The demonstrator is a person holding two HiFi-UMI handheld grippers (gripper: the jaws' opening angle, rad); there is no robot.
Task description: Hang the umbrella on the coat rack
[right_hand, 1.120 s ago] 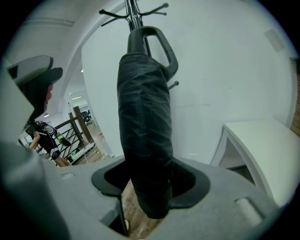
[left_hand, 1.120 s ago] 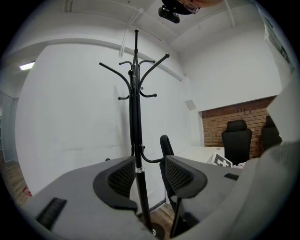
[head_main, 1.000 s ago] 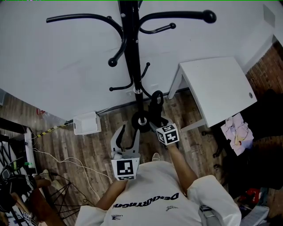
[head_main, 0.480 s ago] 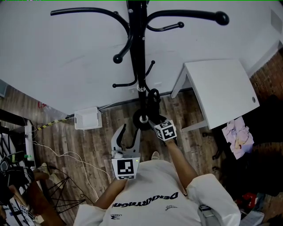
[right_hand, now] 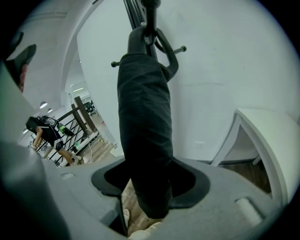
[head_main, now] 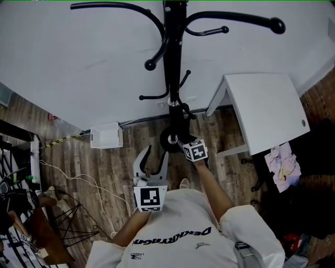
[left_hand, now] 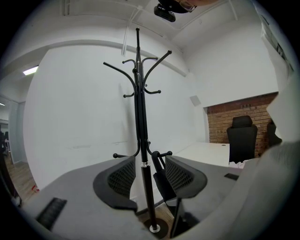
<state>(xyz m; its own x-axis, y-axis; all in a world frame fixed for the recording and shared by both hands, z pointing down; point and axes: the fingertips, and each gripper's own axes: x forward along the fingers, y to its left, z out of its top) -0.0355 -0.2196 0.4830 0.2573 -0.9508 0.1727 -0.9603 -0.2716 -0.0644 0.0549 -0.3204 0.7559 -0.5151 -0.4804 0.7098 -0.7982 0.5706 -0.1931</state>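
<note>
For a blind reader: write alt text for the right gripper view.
A folded black umbrella stands clamped in the fingers of the right gripper, its curved handle up by the rack. White wall behind, white table at right.

Bright, even indoor light; fisheye-warped, dark-vignetted edges.
</note>
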